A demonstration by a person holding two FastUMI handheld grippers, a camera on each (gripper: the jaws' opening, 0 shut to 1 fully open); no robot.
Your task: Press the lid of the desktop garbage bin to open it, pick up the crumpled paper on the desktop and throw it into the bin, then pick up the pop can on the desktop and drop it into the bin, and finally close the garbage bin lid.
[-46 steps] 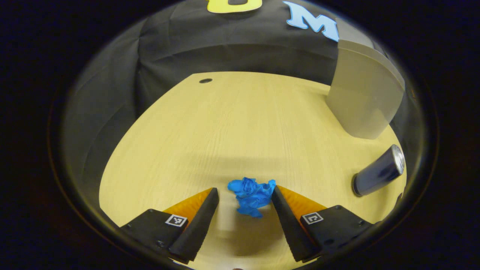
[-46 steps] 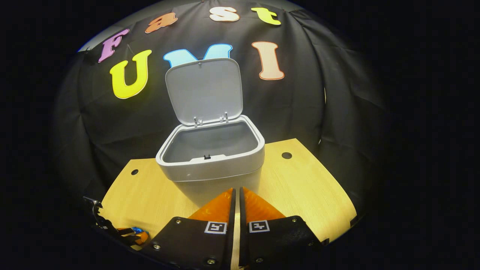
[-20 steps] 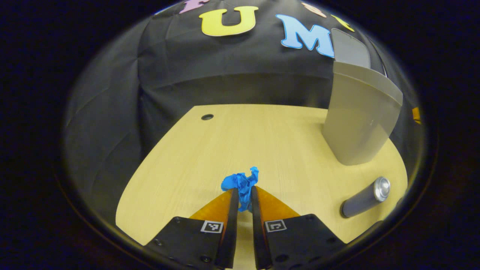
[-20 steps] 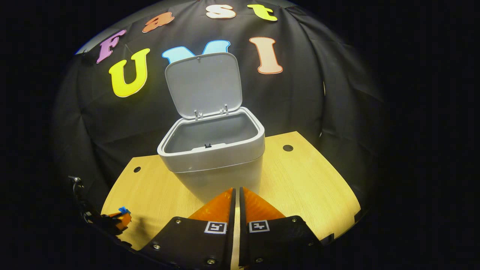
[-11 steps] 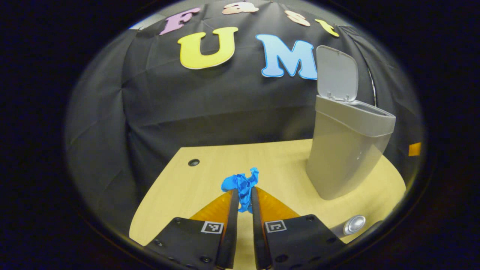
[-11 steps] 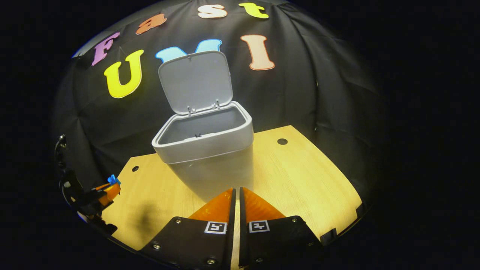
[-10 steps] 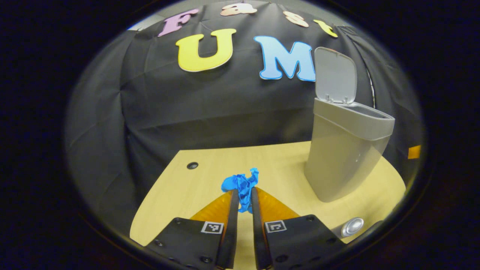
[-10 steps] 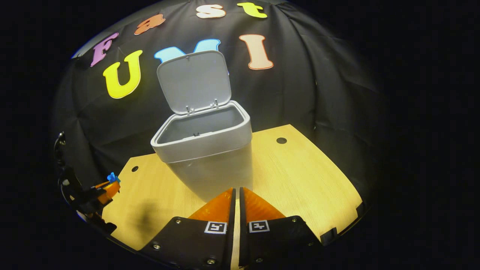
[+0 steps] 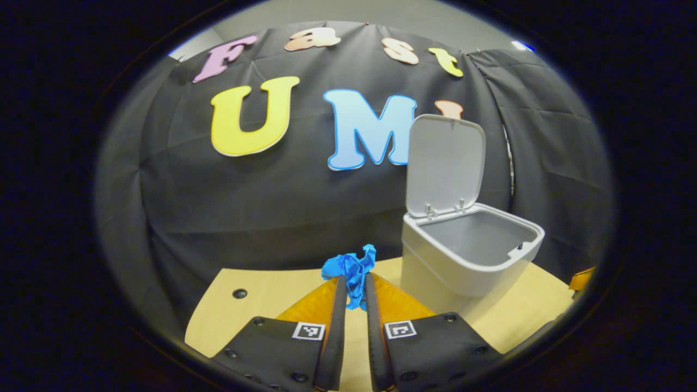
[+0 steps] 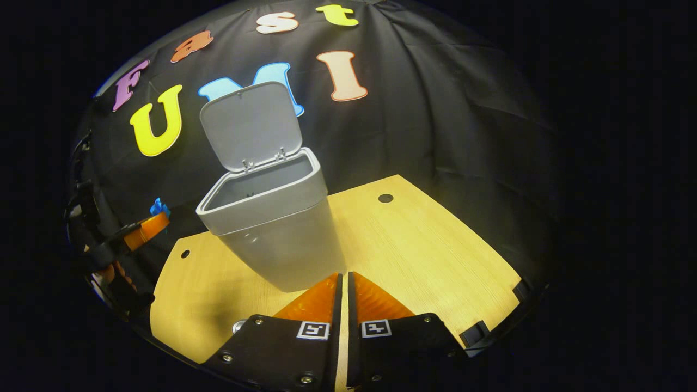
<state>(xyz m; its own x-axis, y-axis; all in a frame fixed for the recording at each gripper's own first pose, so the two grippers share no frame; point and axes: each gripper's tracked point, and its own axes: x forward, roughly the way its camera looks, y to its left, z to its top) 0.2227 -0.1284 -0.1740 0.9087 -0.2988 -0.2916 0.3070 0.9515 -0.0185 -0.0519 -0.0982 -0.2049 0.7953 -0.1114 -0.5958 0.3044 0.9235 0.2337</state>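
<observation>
My left gripper (image 9: 353,283) is shut on the blue crumpled paper (image 9: 351,269), held up in the air left of the bin and about level with its rim. The grey bin (image 9: 471,253) stands on the wooden desk with its lid (image 9: 445,163) tipped up and back, the inside bare. In the right gripper view the bin (image 10: 272,234) stands ahead, and the left gripper (image 10: 147,226) with the paper (image 10: 159,207) hangs at the far left. My right gripper (image 10: 342,283) is shut on nothing, low over the desk before the bin. A sliver of the pop can (image 10: 238,325) shows beside its fingers.
The wooden desk (image 10: 425,256) has round cable holes at its back corners (image 10: 385,197) and ends in a front edge at the right. A hand (image 10: 117,277) holds the left gripper at the far left.
My left gripper closed on the paper, then rose from the desk to the height of the bin's rim, turning toward the bin. The right gripper drifted slightly right and stayed shut.
</observation>
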